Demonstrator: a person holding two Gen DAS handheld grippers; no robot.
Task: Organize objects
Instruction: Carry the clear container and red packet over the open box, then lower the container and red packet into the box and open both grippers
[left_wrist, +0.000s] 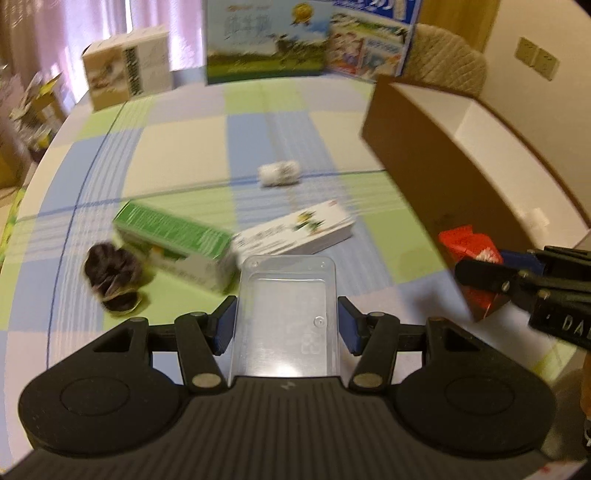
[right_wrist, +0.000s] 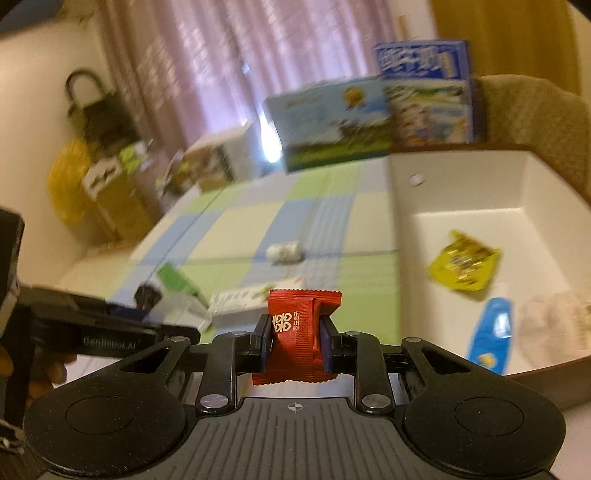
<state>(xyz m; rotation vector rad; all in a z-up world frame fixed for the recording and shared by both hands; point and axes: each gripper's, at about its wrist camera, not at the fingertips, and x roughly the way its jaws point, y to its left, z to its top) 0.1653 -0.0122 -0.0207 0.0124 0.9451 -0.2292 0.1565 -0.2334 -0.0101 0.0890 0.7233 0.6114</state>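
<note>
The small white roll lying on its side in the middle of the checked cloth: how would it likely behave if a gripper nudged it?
The white roll looks cylindrical and lies on its side on the tablecloth, so it would probably roll from a sideways push. It seems small, likely light. Nothing touches it, so little would stop it. Blur hides its material.

Both wrist views look forward and down across the table (left_wrist: 177, 147), close above it, sharing the far cartons (right_wrist: 332, 125).
</note>
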